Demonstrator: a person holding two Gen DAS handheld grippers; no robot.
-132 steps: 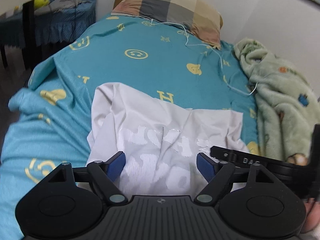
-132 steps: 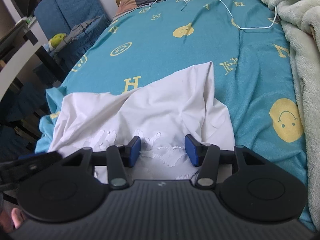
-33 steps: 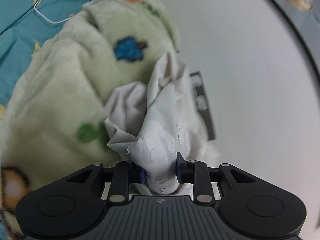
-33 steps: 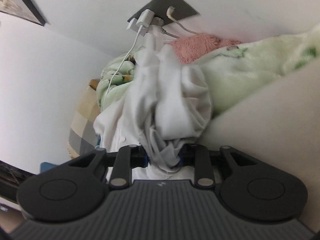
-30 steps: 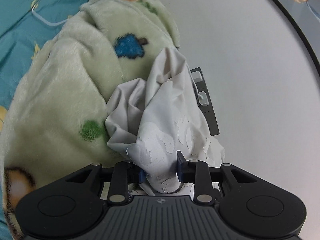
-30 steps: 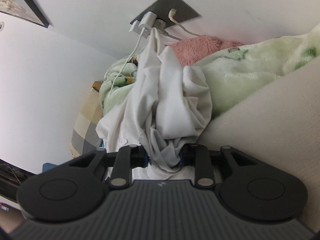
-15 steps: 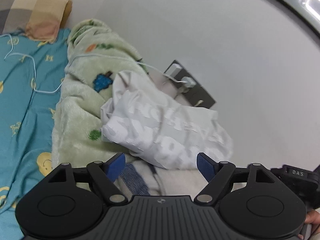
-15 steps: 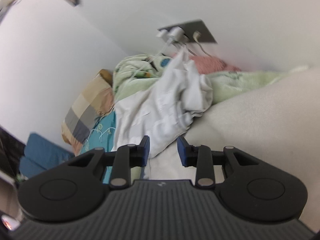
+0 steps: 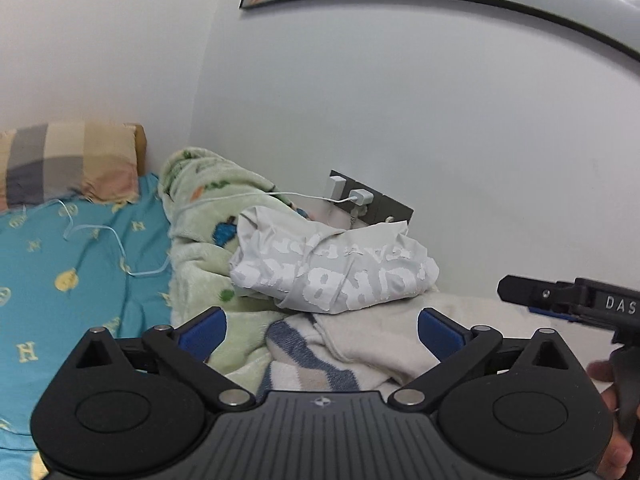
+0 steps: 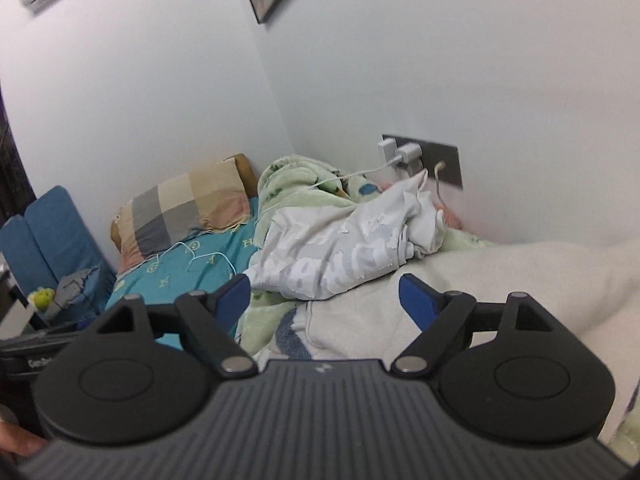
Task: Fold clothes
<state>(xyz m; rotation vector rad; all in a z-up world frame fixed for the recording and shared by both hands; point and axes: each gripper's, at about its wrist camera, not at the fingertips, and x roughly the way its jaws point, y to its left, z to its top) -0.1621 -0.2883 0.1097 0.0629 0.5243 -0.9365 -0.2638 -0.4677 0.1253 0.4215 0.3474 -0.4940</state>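
A white T-shirt [image 9: 332, 266] with pale cracked lettering lies bundled on the green fleece blanket [image 9: 200, 240] and a cream cloth [image 9: 384, 332], close to the wall socket. In the right wrist view the same T-shirt [image 10: 340, 248] lies ahead of the fingers. My left gripper [image 9: 322, 330] is pulled back from it, its jaws opening wide with nothing between them. My right gripper [image 10: 324, 296] is also back from the shirt, jaws opening and holding nothing. The right gripper's tip [image 9: 568, 296] shows at the right edge of the left wrist view.
A grey wall socket [image 9: 372, 204] holds white chargers, and a white cable [image 9: 120, 248] trails over the teal bedsheet [image 9: 60, 280]. A checked pillow [image 10: 184, 208] lies at the bed's head. A blue chair [image 10: 48, 232] stands at far left. A blue-striped cloth [image 9: 296, 364] lies under the cream one.
Both grippers let go of the white T-shirt, opened, and drew back and up from it. The shirt now lies bundled on the blanket by the wall. Both views rolled level.
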